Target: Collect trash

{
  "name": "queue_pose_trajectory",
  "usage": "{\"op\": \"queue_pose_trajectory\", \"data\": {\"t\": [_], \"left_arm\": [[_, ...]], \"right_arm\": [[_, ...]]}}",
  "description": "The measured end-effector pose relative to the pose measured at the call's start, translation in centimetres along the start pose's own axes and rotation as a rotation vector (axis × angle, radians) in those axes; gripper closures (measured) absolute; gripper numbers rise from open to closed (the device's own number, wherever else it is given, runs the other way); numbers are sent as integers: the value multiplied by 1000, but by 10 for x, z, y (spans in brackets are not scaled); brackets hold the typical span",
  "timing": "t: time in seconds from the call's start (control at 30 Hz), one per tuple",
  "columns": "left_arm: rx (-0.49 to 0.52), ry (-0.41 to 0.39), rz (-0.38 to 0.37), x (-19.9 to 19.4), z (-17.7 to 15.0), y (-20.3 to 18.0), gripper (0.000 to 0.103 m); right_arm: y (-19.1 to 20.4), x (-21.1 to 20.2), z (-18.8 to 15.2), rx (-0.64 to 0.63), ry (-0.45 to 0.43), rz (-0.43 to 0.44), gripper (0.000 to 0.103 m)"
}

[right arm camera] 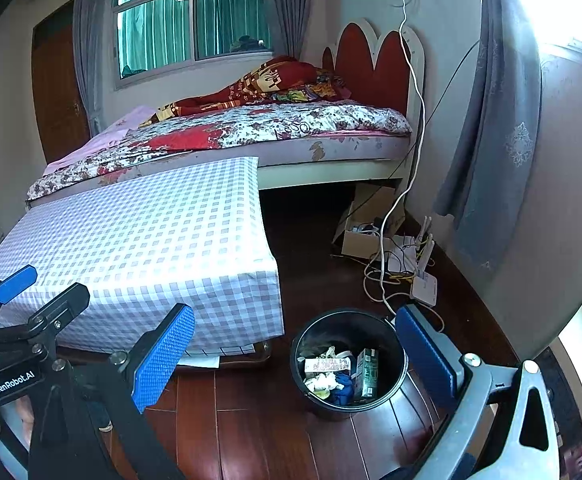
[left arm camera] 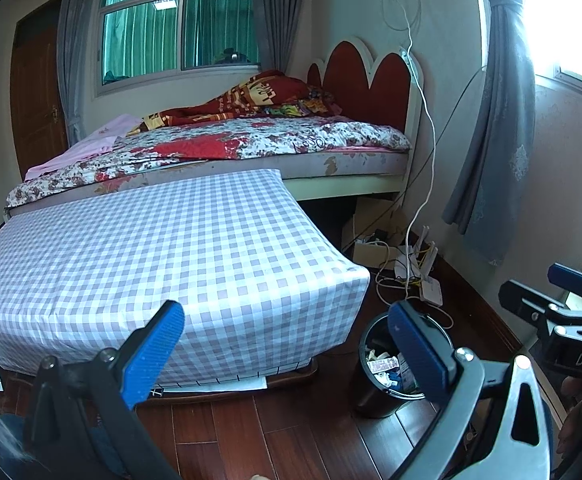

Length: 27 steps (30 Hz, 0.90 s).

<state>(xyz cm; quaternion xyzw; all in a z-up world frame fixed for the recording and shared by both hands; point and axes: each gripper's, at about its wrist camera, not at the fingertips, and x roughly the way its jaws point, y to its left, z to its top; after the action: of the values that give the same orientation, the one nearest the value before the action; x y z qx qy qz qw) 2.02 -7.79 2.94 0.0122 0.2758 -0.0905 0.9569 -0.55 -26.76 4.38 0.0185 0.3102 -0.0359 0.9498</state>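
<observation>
A black round bin (right arm camera: pixel 349 402) stands on the wooden floor beside the low table; inside lie a green carton (right arm camera: pixel 367 372), a white wrapper (right arm camera: pixel 325 365) and crumpled tissue. The same bin (left arm camera: pixel 371 396) shows in the left wrist view, partly behind a blue pad. My left gripper (left arm camera: pixel 287 344) is open with nothing between its blue pads, held over the table's front edge. My right gripper (right arm camera: pixel 295 344) is open and empty, hovering just above and left of the bin. Each gripper shows in the other's view, the right gripper (left arm camera: pixel 555 300) at the far right, the left gripper (right arm camera: pixel 39 284) at the far left.
A low table under a checked cloth (left arm camera: pixel 163 256) sits against a bed (left arm camera: pixel 251 140) with floral bedding. Cables, a cardboard box (right arm camera: pixel 367 236) and a white router (right arm camera: pixel 425 286) crowd the floor by the wall. Grey curtains (left arm camera: pixel 487 160) hang at the right.
</observation>
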Motion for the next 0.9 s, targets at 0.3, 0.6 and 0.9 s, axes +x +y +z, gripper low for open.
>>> {"op": "queue_pose_trajectory", "data": {"t": [0.3,0.6,0.9], "left_arm": [[-3,5,1,-1,0,-3,1],[-3,6,-2,0,1,-6,1],[0,5,-9,-1,2,-8,1]], "right_arm": [[0,0,0,3,0,-2,1],[-1,0,0,1,0,-2,1],[-2,-1,0,2,2,-3,1]]}}
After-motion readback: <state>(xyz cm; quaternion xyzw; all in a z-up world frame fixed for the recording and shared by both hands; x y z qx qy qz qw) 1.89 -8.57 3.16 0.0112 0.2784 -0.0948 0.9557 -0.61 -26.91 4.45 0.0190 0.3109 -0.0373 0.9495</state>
